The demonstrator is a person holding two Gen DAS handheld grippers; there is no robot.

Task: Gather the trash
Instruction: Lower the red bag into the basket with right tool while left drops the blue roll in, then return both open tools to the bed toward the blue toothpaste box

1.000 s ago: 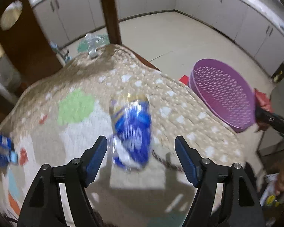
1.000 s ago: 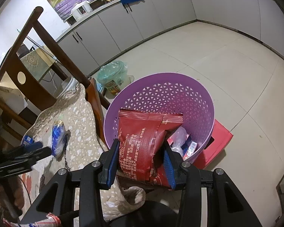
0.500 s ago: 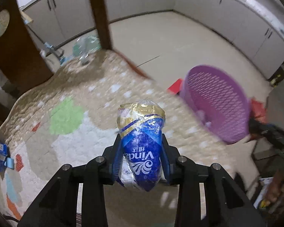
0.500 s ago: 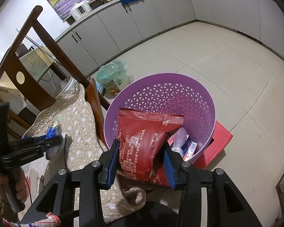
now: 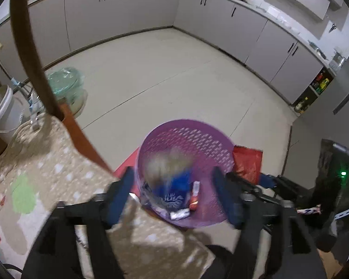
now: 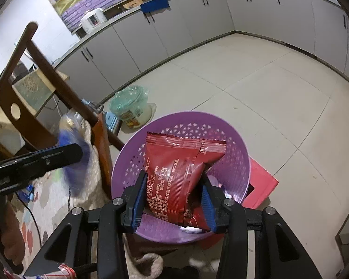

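Note:
My left gripper [image 5: 173, 197] hangs over the purple basket [image 5: 186, 125], jaws wide and opening. The blue tissue packet [image 5: 169, 181] is a blur between them, clear of both pads, over the basket's inside. In the right wrist view the same packet [image 6: 74, 162] smears beside the left gripper's finger [image 6: 58, 155]. My right gripper [image 6: 173, 200] is shut on a red snack bag [image 6: 179, 174] above the basket's near rim [image 6: 181, 116]. Its jaws are easing open, with the pads still on the bag. Small wrappers [image 5: 193, 195] lie in the basket.
A quilted, patterned cloth [image 5: 46, 174] covers the seat at left, with a wooden chair back [image 5: 30, 53] rising from it. A green-bagged pot [image 5: 67, 83] and a white bucket [image 5: 2, 109] stand on the floor. A red mat [image 6: 260, 183] lies under the basket.
The left gripper shut on the blue packet, lifted it off the cloth, swung right over the basket and opened again. The right gripper edged forward with the red bag.

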